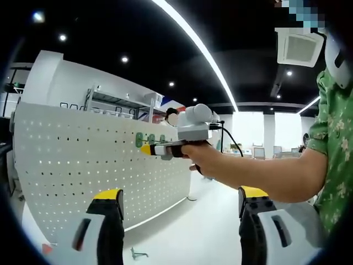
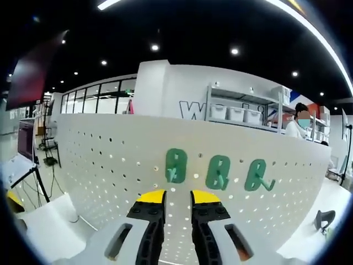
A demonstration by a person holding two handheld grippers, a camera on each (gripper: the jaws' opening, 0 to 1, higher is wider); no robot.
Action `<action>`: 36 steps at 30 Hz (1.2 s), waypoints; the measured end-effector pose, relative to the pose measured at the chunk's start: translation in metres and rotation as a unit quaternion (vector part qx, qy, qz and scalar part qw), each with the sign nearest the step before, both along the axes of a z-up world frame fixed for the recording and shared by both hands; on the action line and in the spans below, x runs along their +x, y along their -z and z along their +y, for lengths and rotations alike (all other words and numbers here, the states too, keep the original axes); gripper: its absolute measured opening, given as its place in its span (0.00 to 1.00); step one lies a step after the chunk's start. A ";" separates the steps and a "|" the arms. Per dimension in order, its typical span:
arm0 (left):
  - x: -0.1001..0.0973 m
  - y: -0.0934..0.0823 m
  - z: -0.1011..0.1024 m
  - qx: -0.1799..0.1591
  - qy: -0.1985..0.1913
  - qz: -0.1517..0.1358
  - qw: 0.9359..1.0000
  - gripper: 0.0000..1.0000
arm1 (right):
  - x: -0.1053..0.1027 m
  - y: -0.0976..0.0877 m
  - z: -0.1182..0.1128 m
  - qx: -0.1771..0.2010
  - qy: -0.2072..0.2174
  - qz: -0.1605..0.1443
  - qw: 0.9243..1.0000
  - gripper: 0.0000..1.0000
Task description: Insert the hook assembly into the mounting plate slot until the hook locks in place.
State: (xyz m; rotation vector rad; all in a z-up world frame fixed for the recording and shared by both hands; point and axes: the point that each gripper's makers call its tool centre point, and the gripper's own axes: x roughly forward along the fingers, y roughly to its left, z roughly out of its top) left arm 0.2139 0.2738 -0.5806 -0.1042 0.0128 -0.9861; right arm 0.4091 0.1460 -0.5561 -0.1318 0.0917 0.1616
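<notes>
Yellow-tipped jaws of the left tool [image 1: 181, 205] are standing wide apart and holding nothing, low in the left gripper view over the white counter [image 1: 187, 237], where a small metal piece [image 1: 138, 254] is lying near the counter's close edge. Beyond them, the person's hand [image 1: 205, 157] is carrying the right tool [image 1: 148, 149] up to the white perforated mounting plate [image 1: 83, 160], its yellow tip just beside the green hooks [image 1: 149, 139] on the plate's upper part.

In the right gripper view, the right tool's [image 2: 177, 200] jaws are sitting nearly together with only a narrow gap, and nothing shows between them, so it looks empty. Just past the tips, three green hook assemblies [image 2: 219, 172] are hanging in a row on the plate [image 2: 99, 160], the left one [image 2: 176, 165] nearest the jaws.

Judging from this, all three hooks are already seated in slots, and the step in hand is checking or pressing the nearest one home. The next move calls for a small, straight push on that hook, or a clean pull-back if it is locked; whether it is locked I cannot tell.
</notes>
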 end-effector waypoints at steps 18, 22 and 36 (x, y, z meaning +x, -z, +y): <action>-0.006 -0.002 -0.004 0.006 0.001 0.000 1.000 0.89 | -0.017 -0.003 0.008 0.032 -0.037 -0.013 0.999 0.63; -0.008 -0.003 -0.004 0.006 0.000 0.001 1.000 0.90 | -0.025 -0.005 0.010 0.037 -0.047 -0.024 0.998 0.75; -0.016 -0.006 -0.004 0.013 -0.005 -0.001 1.000 0.91 | -0.052 -0.017 0.010 0.050 -0.070 -0.047 0.995 0.94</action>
